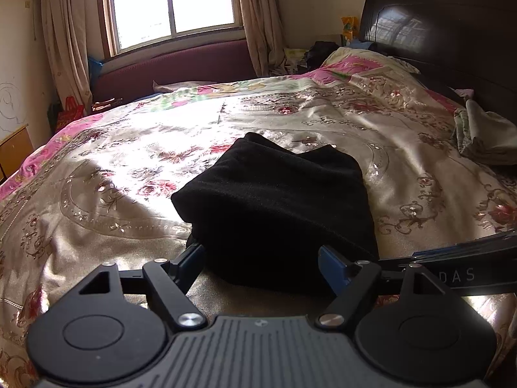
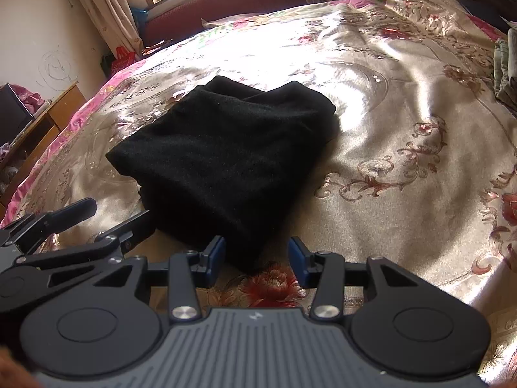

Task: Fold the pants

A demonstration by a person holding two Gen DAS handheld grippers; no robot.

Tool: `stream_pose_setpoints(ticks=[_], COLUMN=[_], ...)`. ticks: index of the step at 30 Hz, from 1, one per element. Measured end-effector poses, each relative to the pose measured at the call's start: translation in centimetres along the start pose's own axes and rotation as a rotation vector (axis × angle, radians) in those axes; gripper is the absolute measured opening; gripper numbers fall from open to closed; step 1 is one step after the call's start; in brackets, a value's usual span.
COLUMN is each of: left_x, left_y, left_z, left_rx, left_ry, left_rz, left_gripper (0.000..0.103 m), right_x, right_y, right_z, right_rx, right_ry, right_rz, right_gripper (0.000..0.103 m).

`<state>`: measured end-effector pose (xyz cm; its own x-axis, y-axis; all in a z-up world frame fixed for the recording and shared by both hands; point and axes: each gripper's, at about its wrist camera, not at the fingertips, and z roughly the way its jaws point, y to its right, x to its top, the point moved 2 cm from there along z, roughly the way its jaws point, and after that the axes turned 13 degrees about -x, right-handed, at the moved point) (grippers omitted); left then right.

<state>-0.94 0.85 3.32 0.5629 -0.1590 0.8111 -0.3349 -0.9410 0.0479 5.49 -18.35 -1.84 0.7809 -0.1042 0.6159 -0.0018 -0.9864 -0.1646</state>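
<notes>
The black pants (image 1: 274, 200) lie folded into a thick rectangular bundle on the floral bedspread (image 1: 129, 148). My left gripper (image 1: 261, 262) is open, its blue-padded fingers on either side of the bundle's near edge. In the right wrist view the pants (image 2: 223, 152) lie just ahead and to the left. My right gripper (image 2: 257, 257) is open at the bundle's near right corner, holding nothing. The left gripper (image 2: 119, 223) shows at the left of that view, its far finger against the bundle's near left side.
A dark wooden headboard (image 1: 452, 32) stands at the right. A grey-green folded cloth (image 1: 488, 135) lies on the bed by it. A window with curtains (image 1: 174, 3) and a maroon padded bench (image 1: 174, 71) are beyond the bed. A wooden desk (image 2: 38, 123) stands at the left.
</notes>
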Motion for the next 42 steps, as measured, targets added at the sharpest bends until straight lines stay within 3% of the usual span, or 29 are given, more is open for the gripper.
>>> stream_pose_setpoints(ticks=[42], left_x=[-0.3], left_y=[-0.6], left_z=[1.0], left_rx=[0.026], left_ry=[0.004], left_rz=[-0.025], left_gripper=[0.093], right_x=[0.7], right_y=[-0.5], right_z=[1.4], right_rx=[0.011], right_ry=[-0.038], right_rz=[0.017], right_gripper=[0.045])
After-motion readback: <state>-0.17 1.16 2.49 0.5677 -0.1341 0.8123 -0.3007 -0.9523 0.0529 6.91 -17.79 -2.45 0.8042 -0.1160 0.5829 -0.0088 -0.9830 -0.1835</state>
